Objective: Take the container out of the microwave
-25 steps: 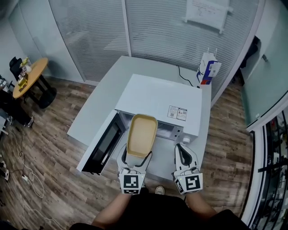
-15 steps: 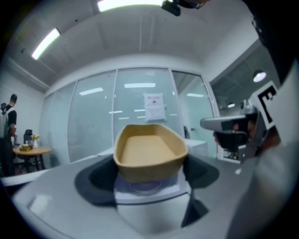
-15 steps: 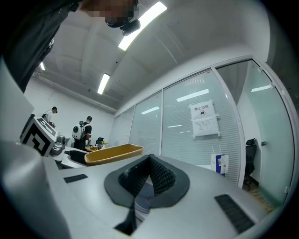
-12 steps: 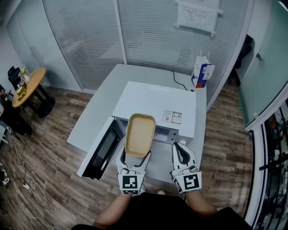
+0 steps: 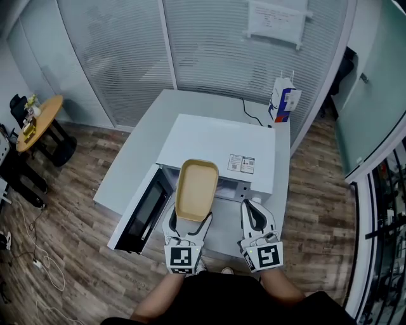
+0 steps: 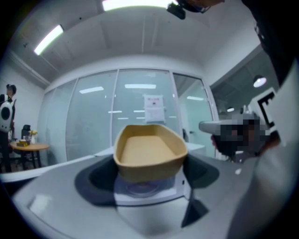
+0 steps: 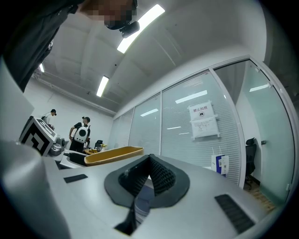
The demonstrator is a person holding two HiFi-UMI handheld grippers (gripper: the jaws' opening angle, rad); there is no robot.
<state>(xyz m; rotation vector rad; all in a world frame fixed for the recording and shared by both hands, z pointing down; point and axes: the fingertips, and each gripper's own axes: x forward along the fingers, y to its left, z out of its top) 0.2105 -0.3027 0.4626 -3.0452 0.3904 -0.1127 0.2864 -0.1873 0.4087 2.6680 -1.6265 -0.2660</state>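
Before open microwave (image 5: 219, 143), left tool (image 5: 189, 221) clamps tan container (image 5: 197, 187) by near end, held level; right tool (image 5: 255, 209) jaws together, empty.

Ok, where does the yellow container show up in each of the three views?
Head view: container at centre, in front of the open microwave.
Left gripper view: container dead centre, seen end-on.
Right gripper view: container left of centre, seen side-on.
Shared landmark: the paper notice on the glass wall.
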